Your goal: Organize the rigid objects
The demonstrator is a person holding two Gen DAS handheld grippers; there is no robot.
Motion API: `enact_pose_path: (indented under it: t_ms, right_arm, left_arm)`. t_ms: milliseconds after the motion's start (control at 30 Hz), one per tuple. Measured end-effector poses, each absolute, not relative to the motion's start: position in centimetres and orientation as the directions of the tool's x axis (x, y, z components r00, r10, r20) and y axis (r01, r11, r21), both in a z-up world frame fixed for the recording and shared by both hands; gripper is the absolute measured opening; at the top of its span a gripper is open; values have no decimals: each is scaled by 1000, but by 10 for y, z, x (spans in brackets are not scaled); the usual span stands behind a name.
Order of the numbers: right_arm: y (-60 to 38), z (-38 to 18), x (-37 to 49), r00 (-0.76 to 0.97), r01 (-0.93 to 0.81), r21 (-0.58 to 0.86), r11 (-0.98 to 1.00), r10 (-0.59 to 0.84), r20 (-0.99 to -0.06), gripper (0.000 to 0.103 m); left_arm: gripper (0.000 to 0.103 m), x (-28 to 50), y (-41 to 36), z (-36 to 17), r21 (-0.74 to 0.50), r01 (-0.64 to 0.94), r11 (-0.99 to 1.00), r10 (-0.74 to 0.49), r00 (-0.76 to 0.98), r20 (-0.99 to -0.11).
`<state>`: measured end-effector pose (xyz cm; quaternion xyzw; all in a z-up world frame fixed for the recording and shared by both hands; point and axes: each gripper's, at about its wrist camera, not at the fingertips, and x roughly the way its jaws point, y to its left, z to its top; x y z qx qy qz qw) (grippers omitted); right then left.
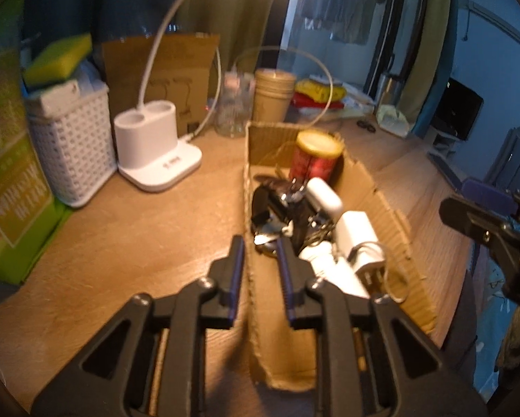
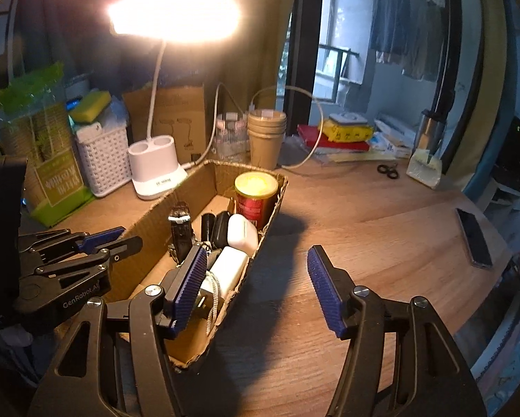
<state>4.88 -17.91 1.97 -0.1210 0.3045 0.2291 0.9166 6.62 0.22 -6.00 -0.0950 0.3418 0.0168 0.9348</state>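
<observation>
A long open cardboard box lies on the wooden desk. It holds a red can with a yellow lid, a white case, white chargers, a black strap and other dark items. My left gripper straddles the box's left wall with a small gap, its pads off the cardboard. My right gripper stands wide open over the box's right wall, one finger above the chargers, the other above the desk.
A lit white desk lamp, a white woven basket, stacked paper cups and a glass jar stand behind the box. A phone and scissors lie on the desk to the right.
</observation>
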Motion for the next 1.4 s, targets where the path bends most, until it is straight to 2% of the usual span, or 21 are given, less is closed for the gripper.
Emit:
enact_pose_path:
  t_ms: [367, 433, 467, 500, 833, 900, 1067, 1400]
  right_arm:
    - [-201, 47, 21, 765, -468, -81, 880, 357, -535, 64]
    - [-206, 54, 14, 782, -456, -84, 886, 353, -514, 64]
    - [-209, 57, 12, 789, -451, -84, 888, 353, -504, 64]
    - [-211, 60, 9, 794, -448, -84, 890, 353, -494, 64]
    - [-232, 86, -18, 848, -413, -90, 907, 346, -400, 64]
    - [-235, 90, -23, 865, -393, -87, 915, 336, -372, 64]
    - [-247, 100, -29, 894, -358, -57, 932, 324, -309, 64]
    - [-251, 99, -26, 900, -346, -47, 937, 317, -300, 65]
  left_arm:
    - [29, 31, -29, -11, -109, -55, 993, -14, 838, -546]
    - [40, 26, -32, -3, -101, -52, 994, -9, 850, -527]
    - [52, 23, -33, 1, -103, -48, 993, -13, 855, -518]
    - [59, 20, -34, 5, -109, -44, 993, -17, 861, -508]
    - [62, -3, -45, 34, -94, -34, 995, -9, 904, -428]
    - [71, -9, -46, 40, -88, -37, 995, -2, 916, -402]
    - [73, -19, -46, 49, -78, -56, 995, 26, 938, -346]
    - [73, -22, -46, 51, -58, -84, 995, 60, 943, -326]
